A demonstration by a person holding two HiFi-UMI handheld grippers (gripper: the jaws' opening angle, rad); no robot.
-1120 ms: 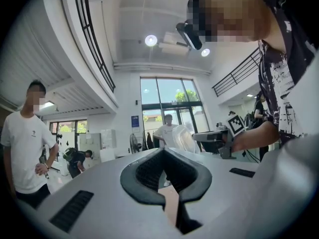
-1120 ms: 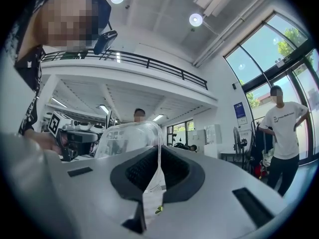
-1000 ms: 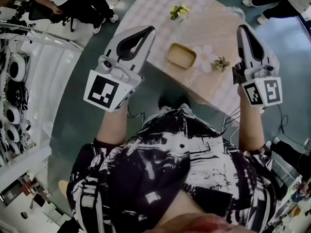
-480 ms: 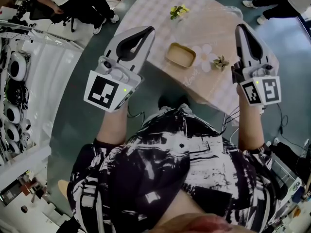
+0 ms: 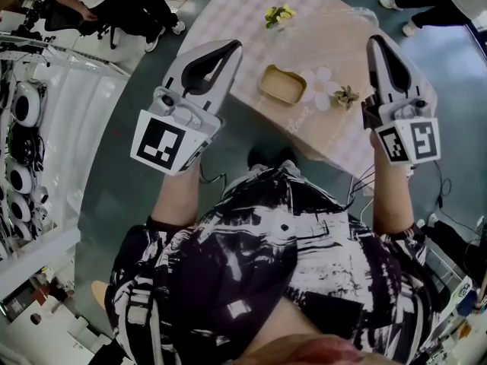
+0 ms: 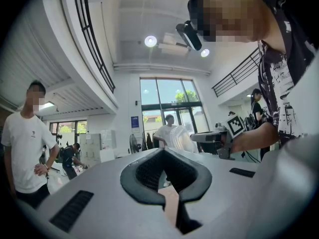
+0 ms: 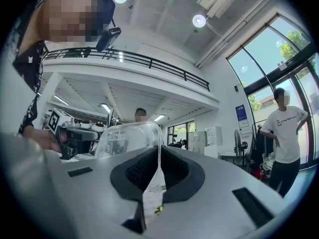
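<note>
I hold both grippers raised, pointing up and away from the table below. My left gripper point(image 5: 230, 46) point(image 6: 163, 152) is shut, with nothing between its dark pads. My right gripper point(image 5: 378, 42) point(image 7: 159, 148) is shut on the thin edge of a clear plastic container point(image 7: 127, 137), which rises to the left of its jaws; the same container point(image 6: 182, 139) shows in the left gripper view. Below, a table with a checked cloth point(image 5: 243, 10) carries a tan oval dish point(image 5: 283, 85), a white flower-shaped piece point(image 5: 319, 82), a small green sprig point(image 5: 346, 96) and yellow flowers point(image 5: 279, 15).
A person in a white T-shirt point(image 6: 24, 138) point(image 7: 286, 133) stands nearby, and others are further back in the hall. Racks with white round parts point(image 5: 23, 105) line the left side. Grey-green floor point(image 5: 137, 74) surrounds the table, and cables trail at the right.
Almost nothing differs. The right gripper has drifted slightly up and left in the head view, and people in the background have shifted a little.
</note>
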